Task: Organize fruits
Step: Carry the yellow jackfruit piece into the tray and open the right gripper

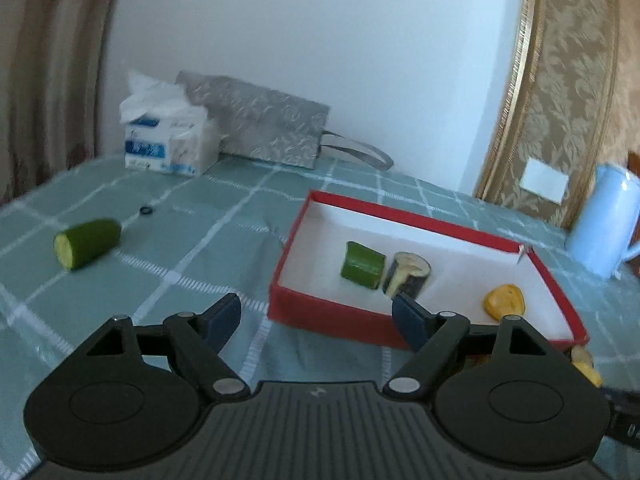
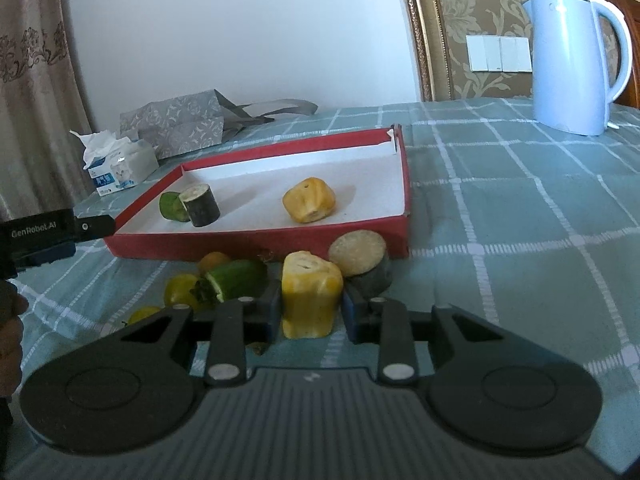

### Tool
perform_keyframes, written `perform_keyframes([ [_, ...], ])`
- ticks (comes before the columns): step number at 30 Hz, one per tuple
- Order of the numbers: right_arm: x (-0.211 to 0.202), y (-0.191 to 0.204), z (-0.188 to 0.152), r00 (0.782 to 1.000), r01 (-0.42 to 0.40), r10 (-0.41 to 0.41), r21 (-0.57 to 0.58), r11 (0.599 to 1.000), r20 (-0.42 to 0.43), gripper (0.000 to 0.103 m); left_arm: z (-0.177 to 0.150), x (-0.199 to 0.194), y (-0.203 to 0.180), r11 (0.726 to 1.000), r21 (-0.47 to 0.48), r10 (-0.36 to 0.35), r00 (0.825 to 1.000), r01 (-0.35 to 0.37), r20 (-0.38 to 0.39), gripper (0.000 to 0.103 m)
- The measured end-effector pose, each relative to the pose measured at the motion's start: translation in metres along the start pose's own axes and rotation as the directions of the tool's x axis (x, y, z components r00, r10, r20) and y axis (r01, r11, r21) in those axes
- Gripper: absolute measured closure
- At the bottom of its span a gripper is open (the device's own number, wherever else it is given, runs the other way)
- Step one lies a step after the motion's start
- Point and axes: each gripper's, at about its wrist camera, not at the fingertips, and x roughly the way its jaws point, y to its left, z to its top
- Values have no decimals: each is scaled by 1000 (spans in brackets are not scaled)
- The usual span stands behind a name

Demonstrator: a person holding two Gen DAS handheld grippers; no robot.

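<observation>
I see a grey-green tablecloth (image 2: 500, 208) checked with white lines. The tray (image 2: 256, 242) is red outside, white inside. In it lie a green cucumber piece (image 1: 362, 265), a dark-skinned, pale-fleshed eggplant piece (image 1: 408, 276) and a yellow corn chunk (image 2: 309, 200). The kettle (image 2: 572, 60) near the tabletop's far edge is pale blue.

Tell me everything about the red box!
The red box is a shallow cardboard-looking tray, red outside and white inside, lying flat and open on the checked tablecloth. Inside sit a green cucumber piece, a dark eggplant piece touching it, and a yellow corn chunk apart from them.
</observation>
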Motion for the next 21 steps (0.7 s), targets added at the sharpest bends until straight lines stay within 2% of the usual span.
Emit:
perform_keyframes([
  [3,-5,-1,-1,1000,6,-6,7,1000,20,74,-2,-1,7,1000,-27,6,1000,-6,-2,20],
  [8,-18,3,2,996,5,-4,-7,1000,86,75,-5,-3,7,1000,-7,19,1000,-19,-2,20],
  [13,-21,19,19,994,6,1,-63,998,106,75,-5,-1,4,1000,3,-10,1000,10,-19,20],
  [17,-5,38,44,993,28,-13,-135,991,116,75,-7,-4,-2,999,43,-1,1000,1,-9,20],
  [21,34,52,67,997,47,-34,-183,982,75,75,-8,-3,-7,997,79,16,1000,-16,-2,20],
])
